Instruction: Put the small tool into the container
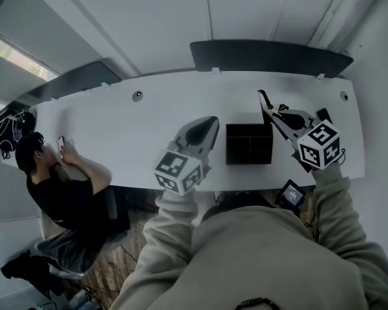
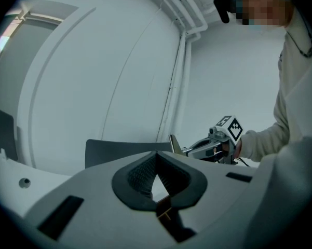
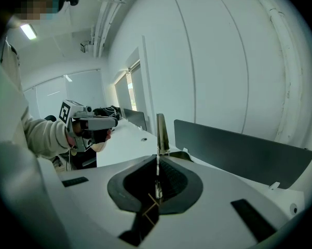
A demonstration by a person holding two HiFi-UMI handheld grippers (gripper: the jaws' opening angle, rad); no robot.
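nearest: the wearer's pale sleeves (image 1: 181, 225), each hand on a claw w/ a marker cube. left claw (image 2: 157, 154): tips pressed together, nothing btwn them, held over the table (image 1: 116, 128) just left of the box. right claw (image 3: 157, 157): clamped on the tool (image 3: 161, 131), a thin flat strip w/ a slanted end that sticks out past the tips. in head view the tool is up off the table, just beyond the box's far right corner, not inside it. box (image 1: 248, 144): black, open top, split into compartments, stands on the table btwn the two claws; can't tell if anything is in it. at the table's left end a seated person (image 1: 58, 186) in dark clothes, hands up near the edge. farthest: dark dividers (image 1: 271, 55) along the table's back edge, then white wall.
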